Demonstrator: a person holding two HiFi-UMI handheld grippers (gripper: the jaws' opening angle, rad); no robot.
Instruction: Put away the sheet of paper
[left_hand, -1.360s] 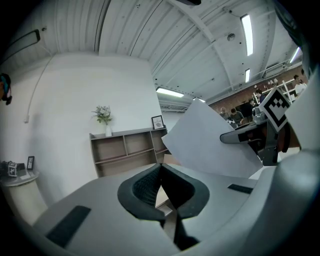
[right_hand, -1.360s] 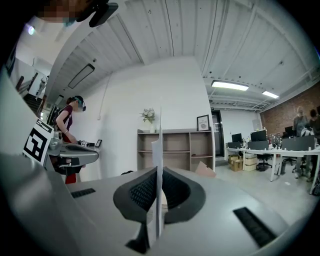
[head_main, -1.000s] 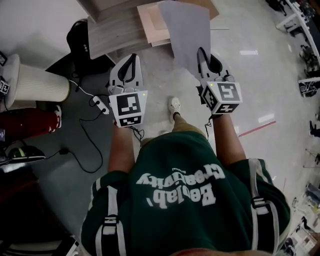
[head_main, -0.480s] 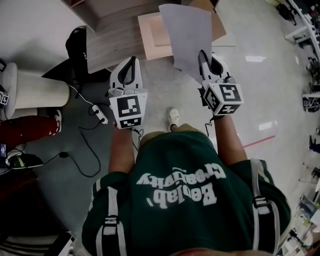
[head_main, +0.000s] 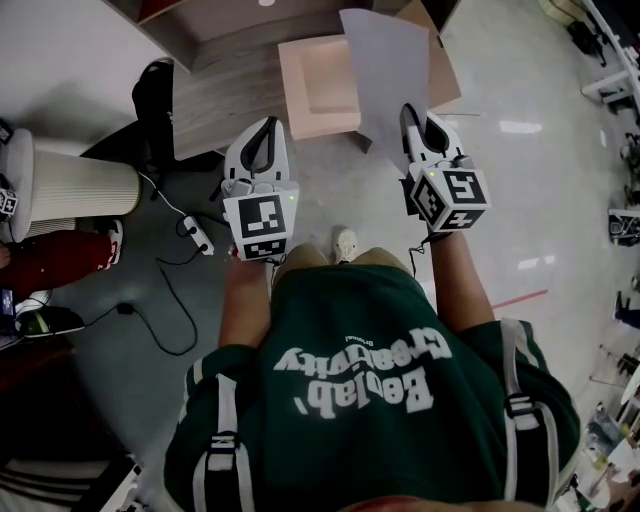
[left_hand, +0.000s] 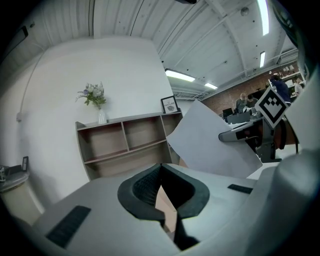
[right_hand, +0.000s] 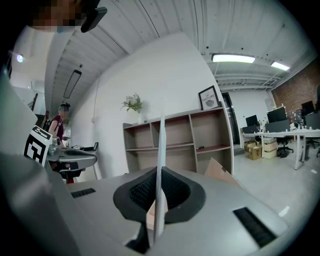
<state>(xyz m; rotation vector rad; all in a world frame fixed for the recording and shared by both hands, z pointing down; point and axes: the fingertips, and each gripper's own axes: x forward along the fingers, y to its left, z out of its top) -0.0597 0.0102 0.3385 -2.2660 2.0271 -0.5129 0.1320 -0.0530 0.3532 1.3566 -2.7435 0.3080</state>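
Note:
A white sheet of paper (head_main: 388, 75) stands up from my right gripper (head_main: 408, 112), whose jaws are shut on its lower corner. Seen edge-on in the right gripper view, the sheet of paper (right_hand: 161, 165) rises as a thin line between the black pads. In the left gripper view the same sheet of paper (left_hand: 210, 145) shows at the right, next to the right gripper. My left gripper (head_main: 264, 124) is held level beside it, shut with nothing between its jaws. A wooden shelf unit (left_hand: 127, 145) with bare compartments stands straight ahead against the white wall.
An open cardboard box (head_main: 322, 88) lies on the floor in front of the shelf unit (head_main: 235, 70). A white ribbed cylinder (head_main: 65, 180) and black cables (head_main: 175, 260) are at the left. A vase of flowers (left_hand: 95, 100) and a framed picture (left_hand: 170, 104) top the shelf.
Both grippers and the sheet have come closer to the shelf unit and the cardboard box as the person stepped forward. The grip on the paper is unchanged.

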